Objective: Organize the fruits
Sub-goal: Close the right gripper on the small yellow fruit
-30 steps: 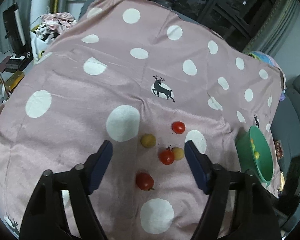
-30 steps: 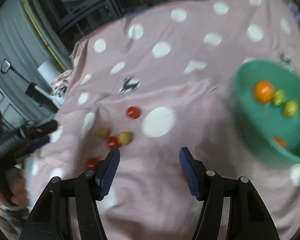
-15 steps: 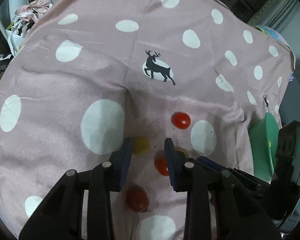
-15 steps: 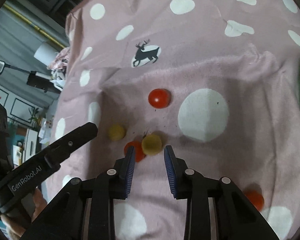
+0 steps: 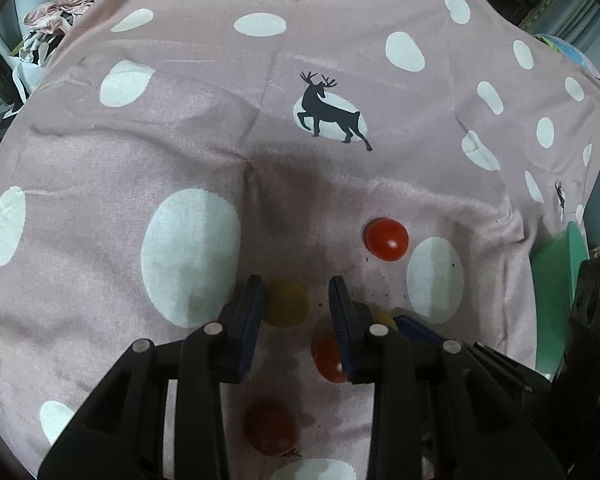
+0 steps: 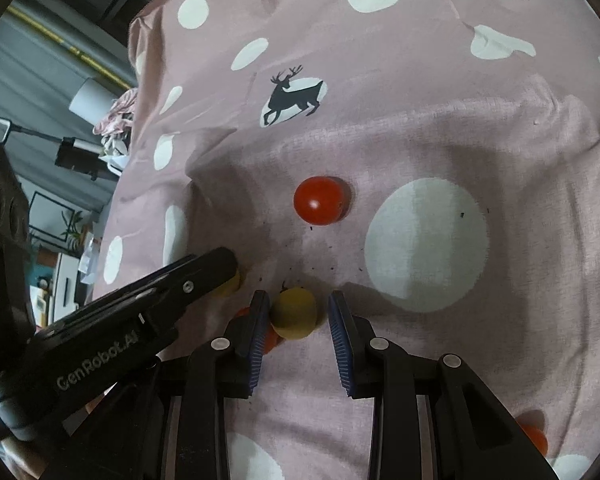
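Observation:
Several cherry tomatoes lie on a pink spotted cloth (image 5: 340, 184). My left gripper (image 5: 296, 292) points down with narrow jaws around a yellow tomato (image 5: 284, 304). Its left pad touches the fruit and a gap shows at the right pad. My right gripper (image 6: 298, 300) stands the same way around a second yellow tomato (image 6: 294, 314), which also shows in the left wrist view (image 5: 382, 316). A red tomato (image 5: 328, 354) lies between the two grippers, partly hidden. Another red tomato (image 6: 320, 200) lies further off. The green bowl (image 5: 560, 292) shows only at the right edge.
One red tomato (image 5: 274, 432) lies under my left gripper's frame, and an orange-red one (image 6: 534, 438) sits at the lower right. The left gripper's finger (image 6: 204, 276) crosses close beside my right gripper. Clothes and clutter (image 5: 56, 12) lie beyond the cloth's far left edge.
Both grippers came down and forward onto the tomato cluster, and their jaws narrowed from wide. The bowl slid out of the right wrist view. Each yellow tomato now sits between a pair of fingertips.

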The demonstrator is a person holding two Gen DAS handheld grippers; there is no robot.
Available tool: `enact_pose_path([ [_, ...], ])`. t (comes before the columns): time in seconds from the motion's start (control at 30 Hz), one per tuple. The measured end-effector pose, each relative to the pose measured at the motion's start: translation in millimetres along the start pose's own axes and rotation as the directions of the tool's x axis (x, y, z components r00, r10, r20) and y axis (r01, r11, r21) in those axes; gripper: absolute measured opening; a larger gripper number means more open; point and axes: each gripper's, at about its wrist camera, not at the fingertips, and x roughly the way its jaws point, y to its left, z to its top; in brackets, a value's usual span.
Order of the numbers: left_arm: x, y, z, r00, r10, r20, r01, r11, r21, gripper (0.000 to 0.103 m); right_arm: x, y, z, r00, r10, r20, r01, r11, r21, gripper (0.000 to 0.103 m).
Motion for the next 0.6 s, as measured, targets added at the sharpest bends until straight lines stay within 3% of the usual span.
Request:
enact_pose_path([
  [0.07,1,-2,0,1.0,0.015,0.004,-0.015,1.0,0.0,0.032,1,2,-1,1.0,0.015,-0.006,-0.015,1.0,-0.008,0.027],
  [0.27,3,-6,-3,0.998,0.05,0.023,-0.05,0.999,0.017,0.032,1,11,-4,0.999,-0.027,0.02,0.028,0.998,-0.062,0.027],
  [0.5,2,-1,-1,1.0,0.024,0.018,-0.024,1.0,-0.004,0.032,-10,4,-6,1.0,-0.008,0.015,0.008,0.999,-0.036,0.027],
  [0.6,2,-2,0,1.0,0.021,0.021,-0.021,1.0,-0.01,0.032,-25,-1,-9,0.999,-0.037,0.04,0.038,0.999,-0.033,0.027],
])
